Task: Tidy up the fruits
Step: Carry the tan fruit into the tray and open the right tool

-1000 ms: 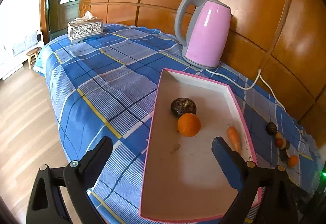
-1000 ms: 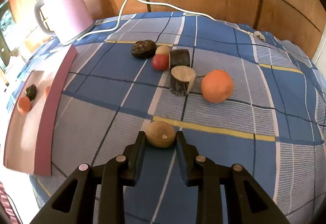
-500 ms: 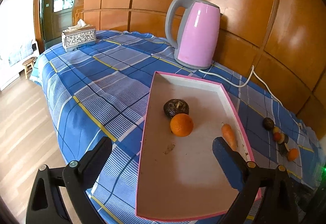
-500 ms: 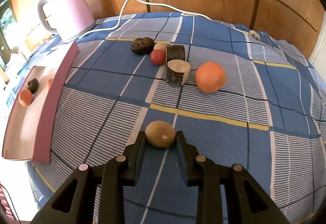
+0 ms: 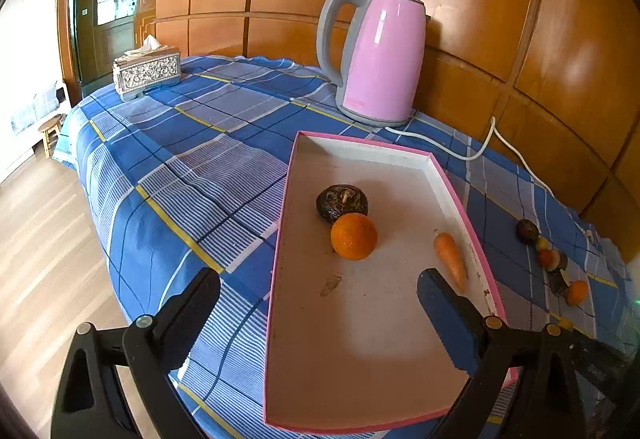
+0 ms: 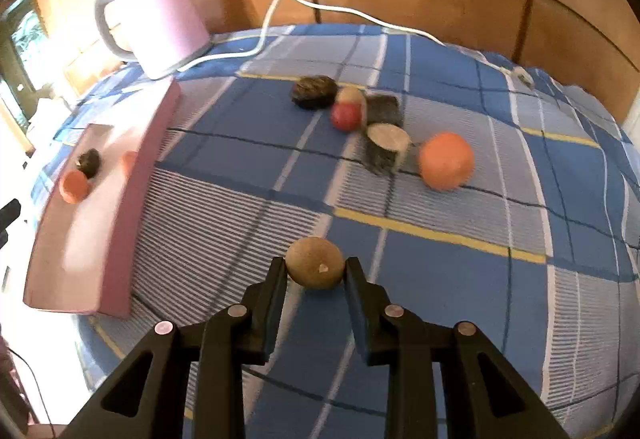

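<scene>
Checked cloth (image 6: 440,279); right claw (image 6: 316,273) clamps kiwi (image 6: 315,262); left claw (image 5: 320,299) apart, seen left view only.

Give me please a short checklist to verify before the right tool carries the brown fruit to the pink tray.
1. Right tool shut on the brown fruit: ok, both fingers touch it.
2. Free space in the pink tray: ok, only an orange, a carrot and a dark fruit inside.
3. Left tool out of the way: not ok, open over the tray.
4. Grip firmness: cannot tell.
5. Way to the tray along the tablecloth: ok, nothing there.
</scene>
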The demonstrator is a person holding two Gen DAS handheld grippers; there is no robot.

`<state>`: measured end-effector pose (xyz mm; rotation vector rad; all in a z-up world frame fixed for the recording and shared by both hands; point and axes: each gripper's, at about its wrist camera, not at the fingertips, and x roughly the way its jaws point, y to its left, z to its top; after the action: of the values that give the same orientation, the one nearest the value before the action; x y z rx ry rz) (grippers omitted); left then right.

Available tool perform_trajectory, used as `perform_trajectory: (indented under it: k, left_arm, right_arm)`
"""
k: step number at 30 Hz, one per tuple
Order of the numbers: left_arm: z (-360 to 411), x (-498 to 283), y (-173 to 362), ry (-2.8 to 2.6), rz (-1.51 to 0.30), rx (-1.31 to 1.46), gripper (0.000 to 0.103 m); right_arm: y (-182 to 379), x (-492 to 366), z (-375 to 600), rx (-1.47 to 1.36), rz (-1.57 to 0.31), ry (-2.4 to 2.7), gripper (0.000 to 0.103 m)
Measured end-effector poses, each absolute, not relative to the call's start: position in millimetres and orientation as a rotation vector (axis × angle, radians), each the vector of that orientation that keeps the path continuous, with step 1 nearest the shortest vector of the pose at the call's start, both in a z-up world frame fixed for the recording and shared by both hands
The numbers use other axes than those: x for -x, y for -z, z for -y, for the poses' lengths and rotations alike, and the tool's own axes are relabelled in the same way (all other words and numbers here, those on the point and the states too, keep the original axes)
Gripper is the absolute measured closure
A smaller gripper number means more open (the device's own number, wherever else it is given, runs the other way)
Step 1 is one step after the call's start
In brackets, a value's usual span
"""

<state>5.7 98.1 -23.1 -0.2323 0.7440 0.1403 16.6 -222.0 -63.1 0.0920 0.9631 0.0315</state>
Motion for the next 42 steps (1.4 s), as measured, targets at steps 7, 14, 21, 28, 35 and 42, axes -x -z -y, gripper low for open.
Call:
perform_trajectory:
  k: [7,14,21,28,35,42]
  left_arm:
    - [-99,-6,24,-0.145,-0.742,0.229,0.003]
    - [-105,-8,28,-0.138,-0.760,0.258,0.003]
    - [-112,-12,34,-0.153,-0.776,0.280,0.003]
    - [-118,-15,38,-0.167,-0.783,0.289,0.003]
    - [-123,-17,40,-0.176,-0.789,0.294,0.003]
    - [-123,-15,38,-0.176,-0.787,0.299,0.003]
  right_arm:
    - [49,-24,199,-0.078,-0.962,-0.147,0.074]
    - [34,-45,160,-0.042,-0.952,-0.295,0.074]
    - [31,-80,121,-0.046,-0.969,-0.381,0.074]
    - [30,-122,84,-0.052,-0.988,-0.406,0.073]
    - [32,-146,63,-0.017,-0.982,-0.375,0.061]
    - [34,-129,77,-0.027,-0.972,-0.333,0.052]
